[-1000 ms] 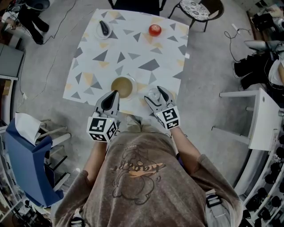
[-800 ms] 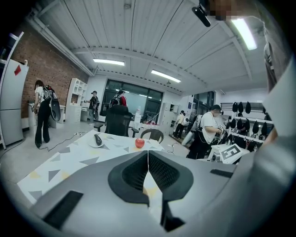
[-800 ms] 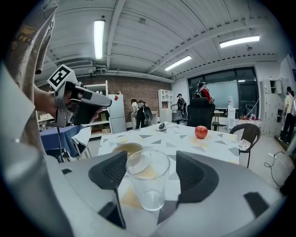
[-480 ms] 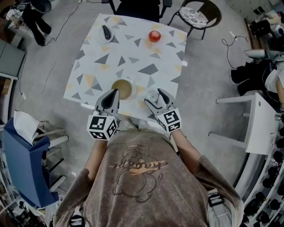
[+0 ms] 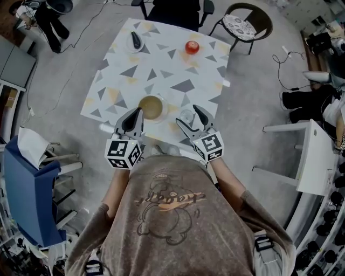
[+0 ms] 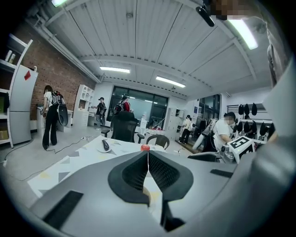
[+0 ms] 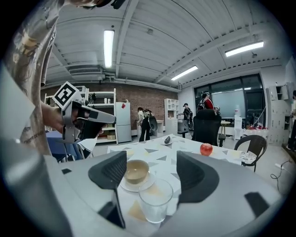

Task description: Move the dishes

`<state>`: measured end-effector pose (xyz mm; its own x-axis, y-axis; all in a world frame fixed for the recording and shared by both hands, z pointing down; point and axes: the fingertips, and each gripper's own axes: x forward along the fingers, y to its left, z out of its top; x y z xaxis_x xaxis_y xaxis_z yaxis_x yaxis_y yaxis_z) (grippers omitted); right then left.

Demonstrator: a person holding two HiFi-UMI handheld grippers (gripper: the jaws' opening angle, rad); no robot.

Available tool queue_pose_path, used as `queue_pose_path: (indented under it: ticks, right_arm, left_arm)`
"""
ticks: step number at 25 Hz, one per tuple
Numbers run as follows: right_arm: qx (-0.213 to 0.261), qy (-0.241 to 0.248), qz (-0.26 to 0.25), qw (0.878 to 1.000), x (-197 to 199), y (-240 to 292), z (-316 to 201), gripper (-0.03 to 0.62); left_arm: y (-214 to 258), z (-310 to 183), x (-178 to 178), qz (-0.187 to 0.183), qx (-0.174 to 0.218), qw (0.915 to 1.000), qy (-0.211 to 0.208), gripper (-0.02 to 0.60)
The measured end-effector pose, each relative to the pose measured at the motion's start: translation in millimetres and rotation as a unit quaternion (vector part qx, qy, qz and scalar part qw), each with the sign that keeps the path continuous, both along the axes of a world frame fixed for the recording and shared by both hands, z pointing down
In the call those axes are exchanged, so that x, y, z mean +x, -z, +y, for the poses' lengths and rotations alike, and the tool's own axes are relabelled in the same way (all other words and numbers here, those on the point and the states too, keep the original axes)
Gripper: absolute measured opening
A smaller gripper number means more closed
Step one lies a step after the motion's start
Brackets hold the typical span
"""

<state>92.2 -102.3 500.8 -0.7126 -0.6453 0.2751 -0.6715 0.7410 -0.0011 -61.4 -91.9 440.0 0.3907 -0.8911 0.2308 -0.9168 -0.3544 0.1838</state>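
At the table's near edge: a tan bowl (image 5: 151,107) on a white saucer (image 7: 134,186) and a clear drinking glass (image 7: 155,200) stand side by side, the glass to the bowl's right in the head view.
Table (image 5: 161,70): white top with a print of grey and yellow triangles, on a grey floor.
Far end of the table: a red apple (image 5: 192,47) toward the right corner; a small white plate (image 5: 135,40) with a dark object on it toward the left corner. What the dark object is I cannot tell.
Left hand-held gripper (image 5: 138,111): jaws together, the ribbed pads meeting in a thin line with nothing between them. It points at the table just left of the bowl, its tip close to the saucer's rim in the head view; whether it touches I cannot tell.
Right hand-held gripper (image 5: 189,116): jaws spread wide. The glass shows in the gap between them with clear space on both sides; neither pad presses on it.
Bowl seen from the right gripper view: just behind and left of the glass, beside the left pad.
Beyond the table: a black office chair (image 5: 178,8) at the far edge and a round-seated chair (image 5: 245,21) off the far right corner.
Person: grey-brown printed T-shirt, both forearms reaching forward to the table's edge.
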Motion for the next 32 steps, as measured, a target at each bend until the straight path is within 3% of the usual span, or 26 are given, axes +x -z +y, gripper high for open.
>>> queue_pose_path:
  ticks: [10, 17, 32]
  right_arm:
    - [-0.013, 0.029, -0.026, 0.999, -1.6, 9.3, 12.7, 0.324]
    - [-0.005, 0.034, -0.027, 0.999, -7.8, 22.2, 14.6, 0.324]
    - [0.003, -0.082, -0.027, 0.996, -42.6, 24.1, 28.8, 0.321]
  left_arm:
    - [-1.5, 15.1, 4.6, 0.004, -0.003, 0.9993, 0.038, 0.02]
    - [-3.8, 10.2, 0.8, 0.011, -0.002, 0.9993, 0.034, 0.02]
    - [-6.2, -10.1, -32.3, 0.003, -0.009, 0.997, -0.077, 0.02]
